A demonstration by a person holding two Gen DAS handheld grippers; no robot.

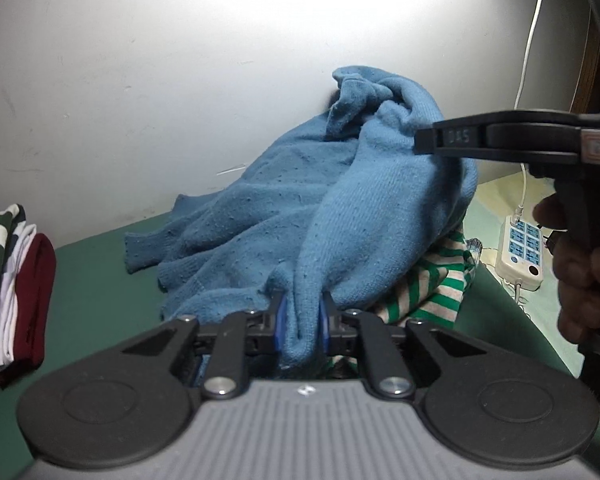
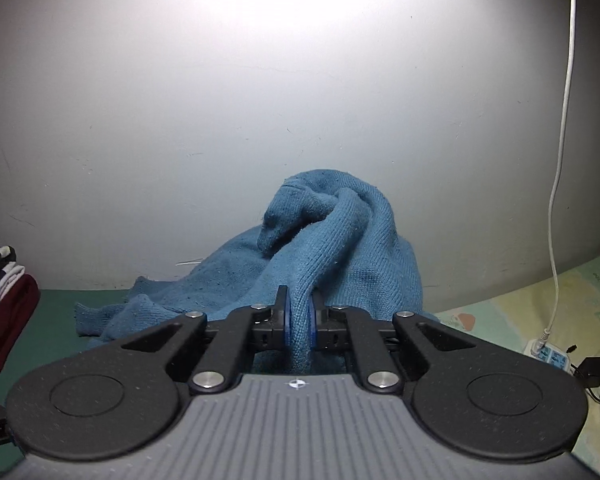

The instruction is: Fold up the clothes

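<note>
Left wrist view: left gripper (image 1: 302, 312) clamps blue sweater (image 1: 260, 216) fold; right gripper (image 2: 299, 316) pinches it too, folded stack (image 1: 16, 292) at 9 o'clock.

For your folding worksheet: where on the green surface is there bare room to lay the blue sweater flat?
Bare green surface lies between the folded stack and the blue sweater. The right is crowded: a striped garment under the sweater, then the power strip.

My left wrist camera is looking forward and down along my left gripper (image 1: 302, 312), close to the blue sweater (image 1: 260, 216). My right wrist camera is sitting closer, aiming flatter at the wall (image 2: 260, 100). Both are sharing the sweater at 12 o'clock and folded stack (image 2: 4, 292) at 9 o'clock.
</note>
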